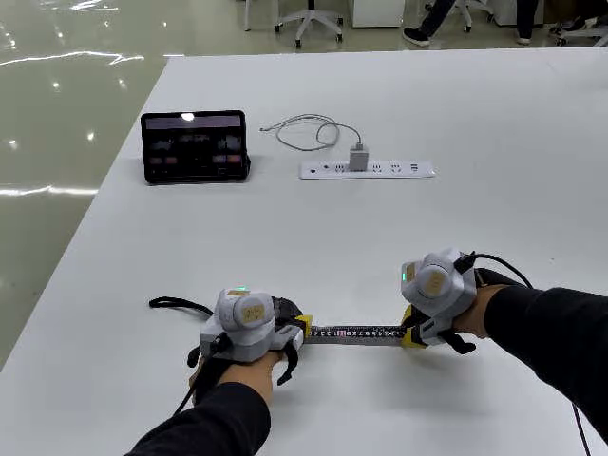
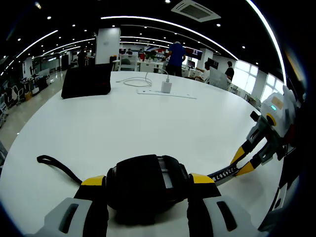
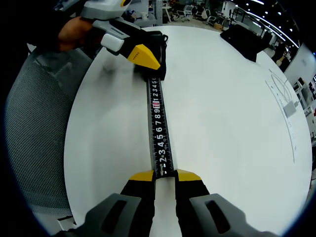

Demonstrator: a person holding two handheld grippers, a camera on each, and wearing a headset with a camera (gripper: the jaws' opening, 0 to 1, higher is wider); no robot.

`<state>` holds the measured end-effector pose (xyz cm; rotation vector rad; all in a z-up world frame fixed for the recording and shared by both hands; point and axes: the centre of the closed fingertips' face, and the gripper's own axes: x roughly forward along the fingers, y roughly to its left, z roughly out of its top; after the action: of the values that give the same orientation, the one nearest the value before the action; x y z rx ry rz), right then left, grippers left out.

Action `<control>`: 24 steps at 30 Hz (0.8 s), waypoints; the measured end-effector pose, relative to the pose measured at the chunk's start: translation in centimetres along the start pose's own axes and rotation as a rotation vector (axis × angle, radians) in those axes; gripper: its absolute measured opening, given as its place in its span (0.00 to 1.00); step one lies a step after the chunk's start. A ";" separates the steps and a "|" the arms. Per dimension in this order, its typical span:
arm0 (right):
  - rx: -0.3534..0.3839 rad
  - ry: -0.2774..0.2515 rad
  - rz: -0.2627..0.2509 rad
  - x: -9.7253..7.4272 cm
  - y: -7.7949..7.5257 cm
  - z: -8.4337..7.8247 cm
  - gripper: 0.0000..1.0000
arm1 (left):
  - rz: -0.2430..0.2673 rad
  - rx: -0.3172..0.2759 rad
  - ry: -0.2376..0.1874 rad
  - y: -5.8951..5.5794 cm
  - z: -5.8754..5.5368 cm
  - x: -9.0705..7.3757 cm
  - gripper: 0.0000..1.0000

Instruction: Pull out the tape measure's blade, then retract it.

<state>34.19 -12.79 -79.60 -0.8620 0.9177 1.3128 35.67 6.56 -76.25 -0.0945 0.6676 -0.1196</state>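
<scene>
Right, the left gripper (image 2: 148, 181) is clamping the black tape measure (image 2: 143, 195) btwn its yellow-tipped jaws, nr the front edge of the white table (image 1: 380, 237). The right gripper (image 3: 163, 174) is pinching the blade (image 3: 158, 123) by its tip, jaws narrow on it. Blade's lying flat btwn the two, numbers up, w/ the strap (image 1: 176, 304) trailing off left.

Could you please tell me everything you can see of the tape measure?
The tape measure has a black, rubbery-looking case, clamped between the yellow-tipped jaws of the left tool on the white table. Its dark blade, with pale numerals and one red mark, is drawn out flat along the table; the right tool grips its end. A black strap trails from the case.
</scene>
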 end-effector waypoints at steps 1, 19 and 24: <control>0.001 -0.001 0.000 0.0 0.0 0.0 0.10 | 0.000 0.000 0.000 0.0 0.0 0.0 0.60; 0.013 -0.019 -0.005 0.2 0.1 0.8 0.10 | -0.001 -0.004 0.003 0.0 0.0 0.0 0.60; 0.009 -0.026 -0.006 0.3 0.2 1.0 0.10 | 0.000 -0.005 0.002 0.0 0.0 -0.1 0.60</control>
<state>34.11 -11.74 -79.47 -0.8381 0.8994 1.3106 35.61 6.52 -76.23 -0.0992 0.6697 -0.1179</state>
